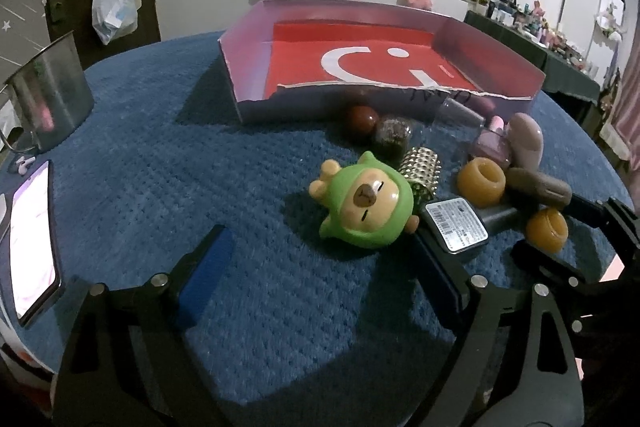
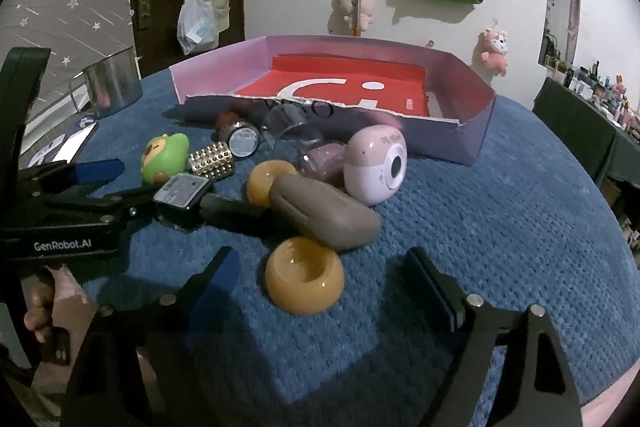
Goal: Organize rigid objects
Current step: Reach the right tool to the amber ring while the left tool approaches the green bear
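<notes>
Blue knitted cloth carries clutter before the empty box. Approach step: left gripper and right gripper both apart, nothing clamped. Next move, probably: close on green figurine and amber ring.

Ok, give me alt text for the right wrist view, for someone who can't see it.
The right gripper hangs open just short of a yellow ring lying on a blue cloth. Behind the ring small objects are piled in front of an empty cardboard tray. The left gripper reaches in from the left.
</notes>
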The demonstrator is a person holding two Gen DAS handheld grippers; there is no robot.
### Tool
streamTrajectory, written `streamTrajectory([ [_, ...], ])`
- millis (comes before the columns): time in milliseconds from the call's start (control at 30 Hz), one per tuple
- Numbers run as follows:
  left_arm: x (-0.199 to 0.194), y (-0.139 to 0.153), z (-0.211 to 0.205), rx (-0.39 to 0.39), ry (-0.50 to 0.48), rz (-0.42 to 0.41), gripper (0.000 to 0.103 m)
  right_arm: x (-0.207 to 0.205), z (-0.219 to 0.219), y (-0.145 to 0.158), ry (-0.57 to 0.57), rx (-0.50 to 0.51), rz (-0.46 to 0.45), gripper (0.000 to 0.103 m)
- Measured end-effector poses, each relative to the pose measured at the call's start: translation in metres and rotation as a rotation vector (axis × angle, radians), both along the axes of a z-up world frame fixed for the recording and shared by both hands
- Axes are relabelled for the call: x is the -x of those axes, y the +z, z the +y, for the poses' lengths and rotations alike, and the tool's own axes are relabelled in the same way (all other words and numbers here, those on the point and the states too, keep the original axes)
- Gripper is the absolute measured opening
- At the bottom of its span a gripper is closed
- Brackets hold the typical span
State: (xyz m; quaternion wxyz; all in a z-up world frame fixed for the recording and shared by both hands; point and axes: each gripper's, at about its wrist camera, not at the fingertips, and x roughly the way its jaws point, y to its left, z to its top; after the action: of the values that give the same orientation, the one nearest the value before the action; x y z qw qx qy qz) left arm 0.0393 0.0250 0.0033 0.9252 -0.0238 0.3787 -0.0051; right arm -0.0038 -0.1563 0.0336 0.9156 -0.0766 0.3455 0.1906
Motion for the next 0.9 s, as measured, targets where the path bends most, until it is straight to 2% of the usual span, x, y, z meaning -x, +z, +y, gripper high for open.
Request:
streamTrajectory([
  [300, -0.01, 0.004, 0.002, 0.055, -0.018, -0.009, 0.085, -0.004, 0.001, 0.0, 0.005, 0.002, -0.006, 0.079],
  [433, -0.013, 0.004, 0.001, 0.065, -0.031, -0.016, 0.081, -0.002, 0.0, 0.001, 0.016, 0.002, -0.011, 0.072],
  [500, -0.014, 0.004, -0.002, 0.064, -0.044, -0.021, 0.076, 0.0, 0.002, 0.001, 0.022, 0.002, -0.014, 0.069],
  [567, -0.014, 0.005, -0.006, 0.068, -0.07, -0.023, 0.058, 0.001, 0.002, 0.001, 0.024, 0.004, -0.015, 0.067],
  [600, -0.014, 0.006, -0.008, 0.073, -0.086, -0.025, 0.053, 0.002, 0.003, 0.002, 0.025, 0.004, -0.015, 0.066],
  [667, -0.013, 0.006, -0.014, 0.048, -0.093, -0.03, 0.052, 0.002, 0.003, 0.002, 0.026, 0.005, -0.014, 0.063],
  [833, -0.011, 0.006, -0.012, 0.058, -0.095, -0.029, 0.052, 0.004, 0.003, 0.004, 0.04, 0.001, -0.007, 0.04],
  [900, -0.009, 0.007, -0.012, 0.055, -0.095, -0.028, 0.052, 0.006, 0.004, 0.004, 0.045, 0.008, -0.007, 0.04],
])
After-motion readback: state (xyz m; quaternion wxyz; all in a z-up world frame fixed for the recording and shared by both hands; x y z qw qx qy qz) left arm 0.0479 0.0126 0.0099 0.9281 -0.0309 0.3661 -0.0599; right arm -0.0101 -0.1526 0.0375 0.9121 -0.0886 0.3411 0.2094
